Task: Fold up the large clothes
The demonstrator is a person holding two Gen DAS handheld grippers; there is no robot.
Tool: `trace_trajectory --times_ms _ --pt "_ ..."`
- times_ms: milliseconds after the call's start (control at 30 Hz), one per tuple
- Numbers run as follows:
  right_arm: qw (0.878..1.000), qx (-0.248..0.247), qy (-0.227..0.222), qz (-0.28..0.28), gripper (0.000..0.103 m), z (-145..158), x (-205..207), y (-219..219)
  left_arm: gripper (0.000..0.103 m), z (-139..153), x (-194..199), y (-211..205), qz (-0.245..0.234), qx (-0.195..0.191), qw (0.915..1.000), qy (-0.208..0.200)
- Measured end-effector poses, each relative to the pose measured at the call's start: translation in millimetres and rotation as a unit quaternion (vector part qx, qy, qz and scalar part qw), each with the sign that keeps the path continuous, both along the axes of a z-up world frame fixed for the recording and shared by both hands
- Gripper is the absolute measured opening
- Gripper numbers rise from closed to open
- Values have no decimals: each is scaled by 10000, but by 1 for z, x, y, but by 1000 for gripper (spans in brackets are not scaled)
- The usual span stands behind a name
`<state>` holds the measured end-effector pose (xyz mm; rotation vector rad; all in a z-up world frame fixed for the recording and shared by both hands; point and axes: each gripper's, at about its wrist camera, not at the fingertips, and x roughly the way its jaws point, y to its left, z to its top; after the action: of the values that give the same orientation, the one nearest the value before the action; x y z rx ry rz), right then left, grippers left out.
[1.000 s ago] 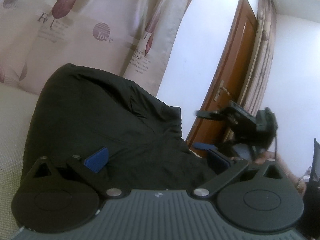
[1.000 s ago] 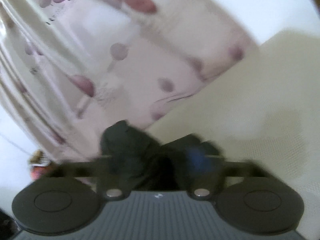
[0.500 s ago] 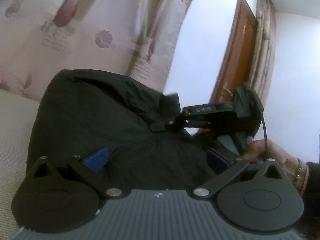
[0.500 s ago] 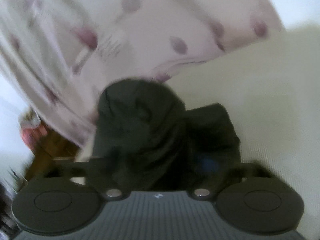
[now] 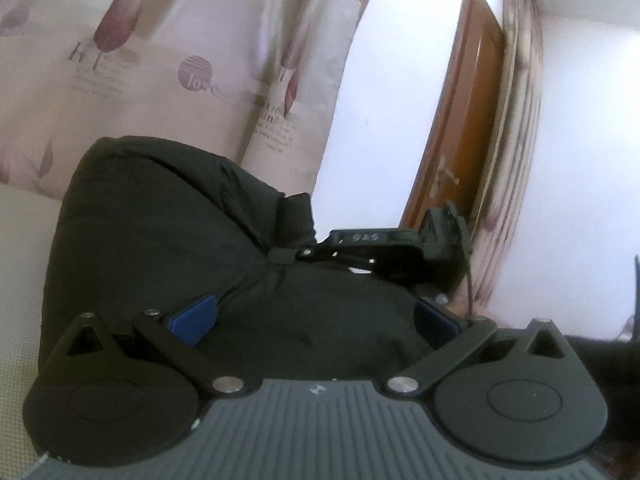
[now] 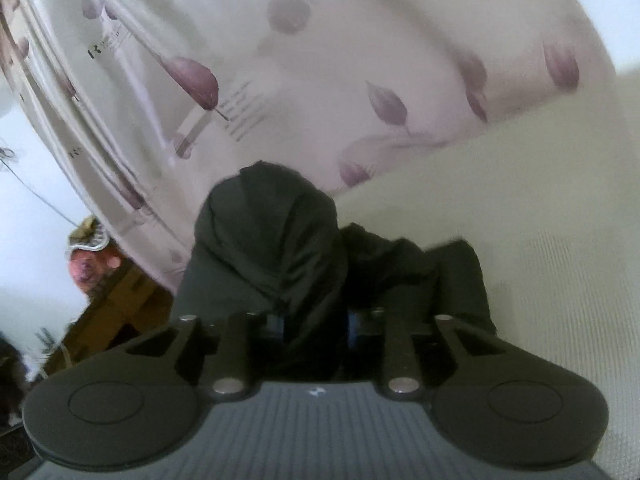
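A large black garment (image 5: 160,232) lies bunched on a cream surface (image 5: 20,264). My left gripper (image 5: 314,318) is open, its blue pads wide apart just above the cloth. In the left wrist view my right gripper (image 5: 284,256) reaches in from the right and pinches a fold at the garment's middle. In the right wrist view that gripper (image 6: 314,324) is shut on a raised hump of the black garment (image 6: 268,240), with cloth filling the gap between its blue pads.
A pale curtain (image 5: 180,60) with purple leaf prints hangs behind the surface. A brown wooden door (image 5: 460,140) stands at the right in the left wrist view. Wooden furniture (image 6: 116,304) sits low left in the right wrist view.
My right gripper has moved in from the right onto the garment's middle and closed on a fold, which now stands lifted. My left gripper has stayed open in place.
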<state>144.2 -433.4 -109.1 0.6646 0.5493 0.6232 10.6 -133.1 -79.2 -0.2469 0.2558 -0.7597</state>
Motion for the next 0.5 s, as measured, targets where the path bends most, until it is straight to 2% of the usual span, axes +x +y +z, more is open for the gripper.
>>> trace_trajectory --times_ms 67,100,167,233,267,300,400,500 --pt "9979 554 323 1 41 -13 3 -11 103 -2 2 3 9 -106 9999 113" --pt "9970 677 362 -8 44 -14 1 -14 103 -2 4 5 14 -170 9997 188" --pt "9981 564 244 -90 50 -1 -10 -17 103 -2 6 7 55 -208 9995 246" --pt "9993 292 111 -221 64 15 -26 -20 103 -2 7 8 77 -222 9994 273" --pt "9995 163 54 -253 80 25 -37 -23 103 -2 6 8 74 -238 9993 280" --pt "9995 88 31 -296 89 31 -49 -26 103 -3 7 8 76 -241 9993 278" --pt "9993 -1 140 -355 99 39 -81 -33 103 -4 4 7 106 -216 9995 223" --pt "9978 -433 461 -181 99 37 -99 -20 103 -4 4 5 148 -181 9995 211"
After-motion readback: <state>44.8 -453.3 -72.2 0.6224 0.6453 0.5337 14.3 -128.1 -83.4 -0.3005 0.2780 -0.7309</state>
